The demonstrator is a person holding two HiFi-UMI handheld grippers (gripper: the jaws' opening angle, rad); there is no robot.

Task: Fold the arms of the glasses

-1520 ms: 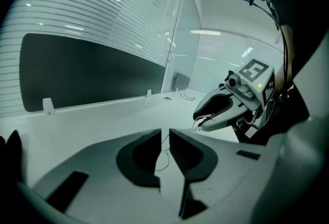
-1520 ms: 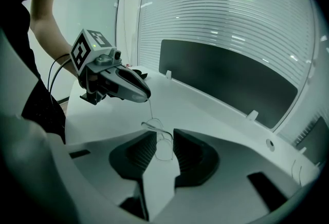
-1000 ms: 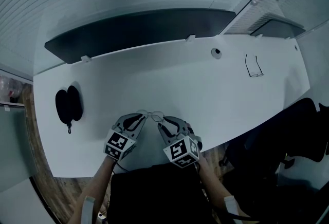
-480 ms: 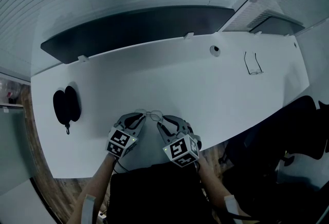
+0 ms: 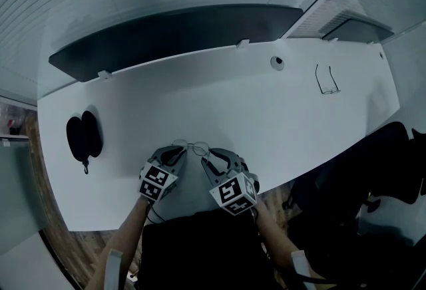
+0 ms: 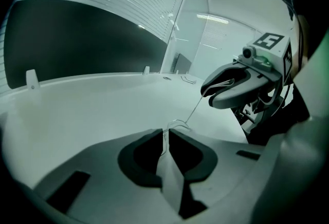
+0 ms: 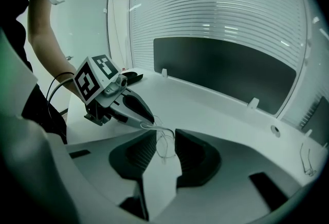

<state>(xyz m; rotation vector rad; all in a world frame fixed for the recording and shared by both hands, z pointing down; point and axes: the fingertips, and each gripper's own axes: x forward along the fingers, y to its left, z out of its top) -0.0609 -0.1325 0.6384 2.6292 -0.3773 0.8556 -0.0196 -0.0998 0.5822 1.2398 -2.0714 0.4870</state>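
Observation:
Thin wire-rimmed glasses (image 5: 194, 147) hang between my two grippers just above the near edge of the white table (image 5: 219, 102). My left gripper (image 5: 175, 153) is shut on one end of the frame; in the left gripper view the wire (image 6: 178, 123) sits pinched at the jaw tips (image 6: 165, 134), and a thin arm runs up to the right gripper (image 6: 205, 93). My right gripper (image 5: 212, 161) grips the other end. In the right gripper view a wire loop (image 7: 163, 147) spans the narrow gap between the jaws (image 7: 164, 138), with the left gripper (image 7: 146, 124) just beyond it.
A black glasses case (image 5: 84, 136) lies at the table's left. A second pair of glasses (image 5: 326, 80) rests at the far right, near a round cable hole (image 5: 276, 62). A dark panel (image 5: 173, 32) runs along the back edge. A black chair (image 5: 373, 169) stands to the right.
My left gripper has sunk a little toward the table with its end of the glasses. The right gripper has stayed where it was.

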